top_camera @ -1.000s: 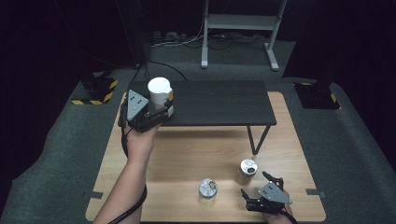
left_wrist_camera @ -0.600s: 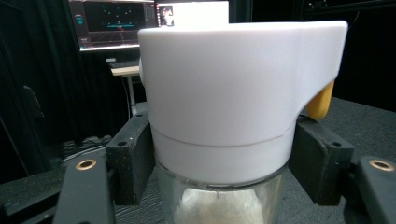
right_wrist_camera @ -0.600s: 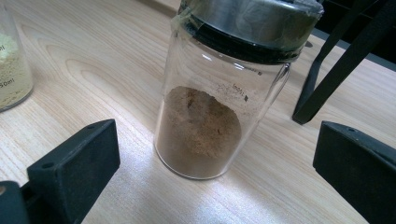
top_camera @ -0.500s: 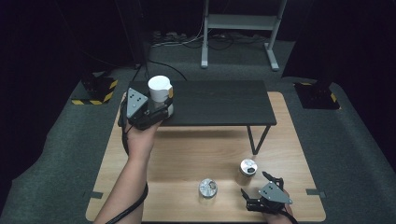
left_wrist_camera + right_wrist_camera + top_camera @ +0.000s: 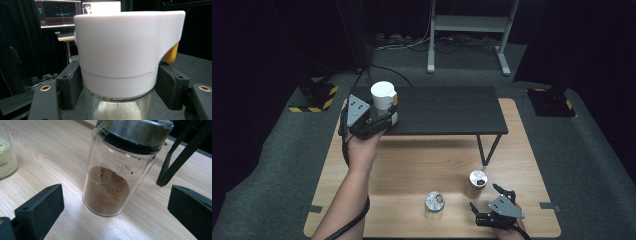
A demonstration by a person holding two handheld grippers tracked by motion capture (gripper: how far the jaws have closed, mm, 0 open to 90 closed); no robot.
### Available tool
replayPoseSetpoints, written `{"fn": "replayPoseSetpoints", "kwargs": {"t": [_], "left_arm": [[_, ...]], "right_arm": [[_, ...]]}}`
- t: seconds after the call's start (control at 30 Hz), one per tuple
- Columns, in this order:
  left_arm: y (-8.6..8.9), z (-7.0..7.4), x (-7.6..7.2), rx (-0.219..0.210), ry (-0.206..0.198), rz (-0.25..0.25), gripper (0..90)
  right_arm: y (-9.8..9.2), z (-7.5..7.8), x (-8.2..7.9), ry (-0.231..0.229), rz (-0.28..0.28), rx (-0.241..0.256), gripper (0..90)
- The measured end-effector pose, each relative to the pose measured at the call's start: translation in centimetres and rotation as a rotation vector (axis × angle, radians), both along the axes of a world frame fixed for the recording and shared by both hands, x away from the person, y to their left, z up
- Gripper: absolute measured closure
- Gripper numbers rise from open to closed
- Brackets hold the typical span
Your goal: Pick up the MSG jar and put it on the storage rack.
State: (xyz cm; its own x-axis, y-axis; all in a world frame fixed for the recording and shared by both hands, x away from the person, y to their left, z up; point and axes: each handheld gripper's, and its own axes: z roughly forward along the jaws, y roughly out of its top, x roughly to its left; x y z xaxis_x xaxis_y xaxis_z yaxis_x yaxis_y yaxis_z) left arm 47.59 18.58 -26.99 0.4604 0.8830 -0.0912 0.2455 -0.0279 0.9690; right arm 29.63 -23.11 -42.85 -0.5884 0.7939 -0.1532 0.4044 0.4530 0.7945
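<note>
A glass jar with a broad white cap [image 5: 383, 96] sits between the jaws of my left gripper [image 5: 379, 117] at the left end of the low black shelf [image 5: 447, 110]. In the left gripper view both pads press the jar [image 5: 125, 50] just under its cap, and white powder shows through the glass below. My right gripper [image 5: 485, 197] stands open near the wooden table's front right. Its jaws are spread on either side of a metal-lidded jar of brown powder [image 5: 117, 177], without touching it. The high view shows that jar [image 5: 477, 180] just ahead of the fingers.
Another metal-lidded jar [image 5: 434, 201] stands to the left of the right gripper; it holds pale yellowish powder [image 5: 6, 157]. The black shelf's leg [image 5: 484, 150] comes down just behind the brown jar. The wooden table [image 5: 412, 160] lies under the shelf.
</note>
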Motion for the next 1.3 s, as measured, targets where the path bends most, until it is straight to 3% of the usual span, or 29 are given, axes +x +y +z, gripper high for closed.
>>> {"fn": "replayPoseSetpoints", "kwargs": {"t": [0.1, 0.17, 0.33, 0.5, 0.8, 0.93, 1.3], "left_arm": [[0.0, 0.0, 0.1, -0.011, 0.016, 0.02, 23.0], [-0.1, 0.0, 0.1, -0.004, 0.021, 0.025, 16.2], [-0.5, 0.1, -0.1, 0.023, 0.018, 0.031, 9.4], [-0.4, 0.2, -0.5, 0.007, 0.012, 0.025, 0.2], [0.0, 0.2, -1.6, 0.004, 0.002, 0.019, 0.3], [0.3, 0.2, -2.1, 0.025, 0.0, 0.017, 0.3], [1.4, -0.3, -3.9, 0.008, 0.002, 0.016, 0.3]], "right_arm": [[0.0, 0.0, 0.0, 0.0, 0.0, 0.0, 0.0], [0.0, 0.0, 0.0, 0.001, 0.0, 0.0, 0.0], [0.0, 0.0, 0.0, 0.001, 0.002, -0.002, 0.0], [0.1, 0.0, 0.0, 0.0, 0.003, -0.007, 0.0], [0.1, 0.0, 0.0, -0.004, 0.004, -0.014, 0.0], [0.2, 0.0, -0.1, -0.004, 0.004, -0.017, 0.0], [0.2, 0.0, -0.1, -0.005, 0.004, -0.022, 0.0]]}}
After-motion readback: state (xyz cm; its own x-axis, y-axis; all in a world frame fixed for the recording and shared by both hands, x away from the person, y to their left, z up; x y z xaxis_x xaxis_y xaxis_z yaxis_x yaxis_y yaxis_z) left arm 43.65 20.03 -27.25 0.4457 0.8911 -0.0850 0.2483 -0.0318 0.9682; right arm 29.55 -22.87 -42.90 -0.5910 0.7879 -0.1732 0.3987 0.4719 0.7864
